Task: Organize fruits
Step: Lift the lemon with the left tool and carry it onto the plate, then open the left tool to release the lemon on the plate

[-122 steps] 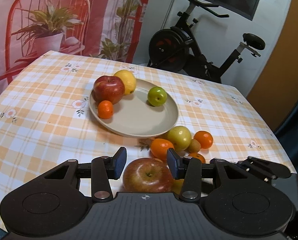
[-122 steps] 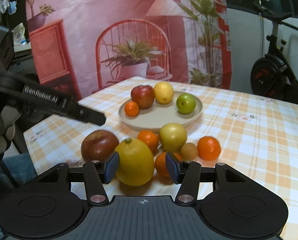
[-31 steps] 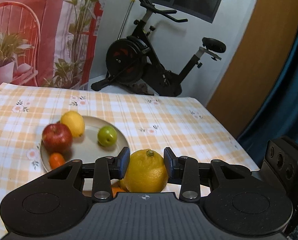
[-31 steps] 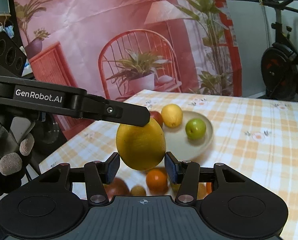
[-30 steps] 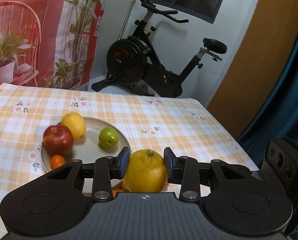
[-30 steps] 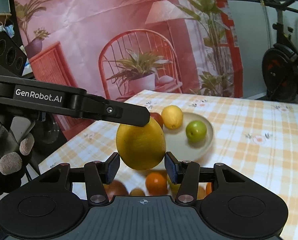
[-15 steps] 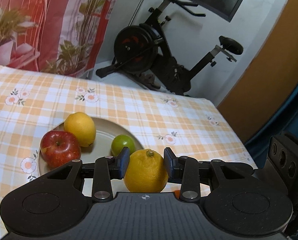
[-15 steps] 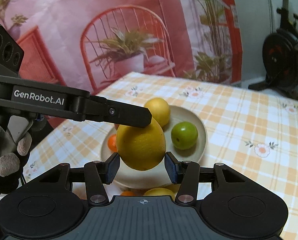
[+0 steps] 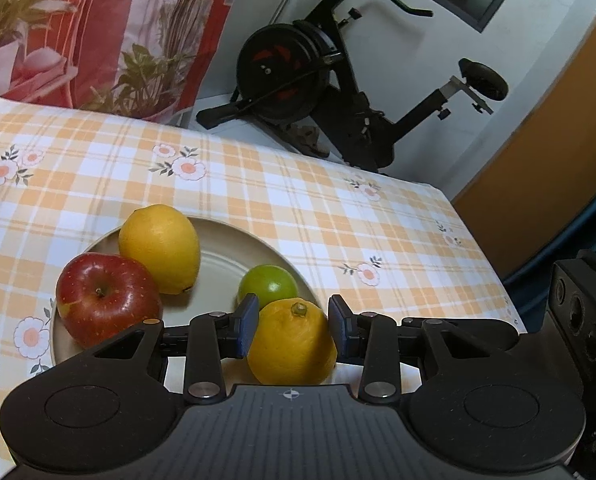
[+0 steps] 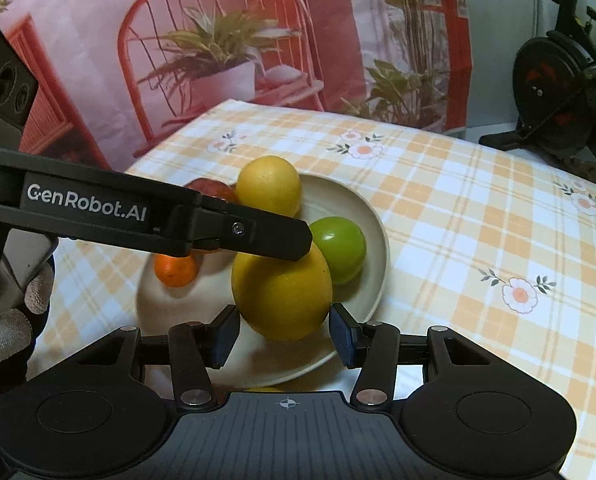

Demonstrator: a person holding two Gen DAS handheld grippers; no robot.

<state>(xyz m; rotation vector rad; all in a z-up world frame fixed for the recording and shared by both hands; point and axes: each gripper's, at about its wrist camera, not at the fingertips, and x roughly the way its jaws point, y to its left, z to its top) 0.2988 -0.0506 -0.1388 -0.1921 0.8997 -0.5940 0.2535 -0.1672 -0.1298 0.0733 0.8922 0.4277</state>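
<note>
The step in hand is the carry to the plate (image 9: 234, 240). The left gripper (image 9: 292, 324) is clenched on a big yellow citrus (image 9: 292, 344), one pad on each flank and the stem nub up. It holds the fruit over the near right part of the plate, just near of the green fruit (image 9: 270, 282). I cannot tell whether the citrus touches the plate or hangs a little above it.

The right gripper (image 10: 282, 336) sits close behind with its jaws spread. The citrus looks to lie beyond its tips rather than between the pads, so I judge it released and holding nothing.

The next move, as I read it, is to lower the citrus onto the bare patch at the near side and then let go. That patch is tight: the green fruit sits just beside it, and a round fruit may roll into it or off the near rim once freed. A gentle set-down and a slow opening seem wise.

- One plate on the checked table (image 9: 338, 220).
- One apple (image 9: 106, 300) at its left.
- One lemon (image 9: 160, 248) at the far left, touching the apple.
- One green fruit at the right.
- One small orange (image 10: 176, 270) at the near left.
- One citrus in the gripper, making five fruits in all.
</note>
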